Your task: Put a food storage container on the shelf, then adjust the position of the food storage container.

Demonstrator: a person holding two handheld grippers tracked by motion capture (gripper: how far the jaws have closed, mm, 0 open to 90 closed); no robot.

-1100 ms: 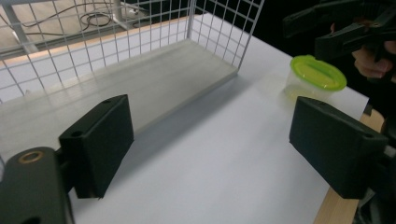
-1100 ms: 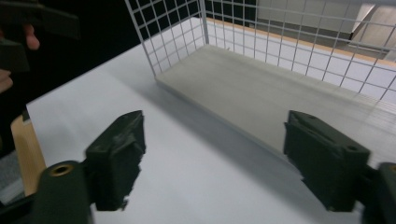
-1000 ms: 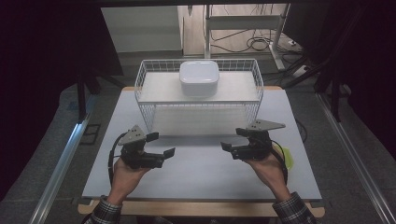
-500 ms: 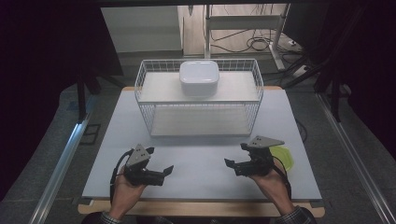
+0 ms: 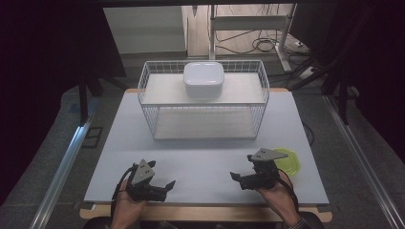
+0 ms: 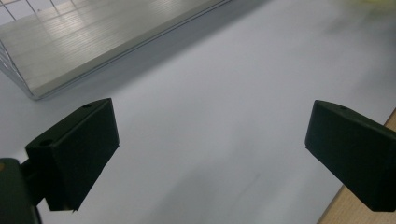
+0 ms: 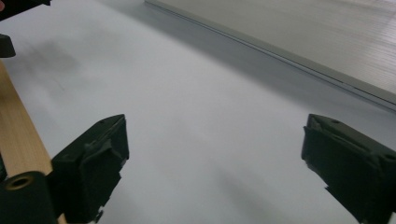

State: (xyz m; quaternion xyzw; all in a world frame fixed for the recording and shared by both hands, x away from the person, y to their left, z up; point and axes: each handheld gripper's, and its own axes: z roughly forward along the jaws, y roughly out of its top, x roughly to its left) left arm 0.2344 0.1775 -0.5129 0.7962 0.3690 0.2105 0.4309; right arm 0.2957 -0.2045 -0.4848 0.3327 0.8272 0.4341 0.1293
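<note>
A white wire rack (image 5: 203,100) stands at the far middle of the pale table (image 5: 205,157), and a white lidded container (image 5: 204,79) rests on its top shelf. My left gripper (image 5: 165,188) is low at the near left, open, with nothing between its jaws (image 6: 210,154). My right gripper (image 5: 237,179) is at the near right, open and empty as well (image 7: 215,168). Both point toward each other across the table's front. A yellow-green plate (image 5: 290,161) lies flat just behind the right gripper, partly hidden by its grey plate.
The rack's lower shelf (image 6: 93,42) shows in the left gripper view and its edge (image 7: 299,46) in the right gripper view. The table's wooden front edge (image 5: 205,212) runs under both hands. Metal rails (image 5: 62,167) flank the table on the floor.
Both grippers have moved back toward the table's near edge, away from the rack, staying open. The plate is more exposed now.
</note>
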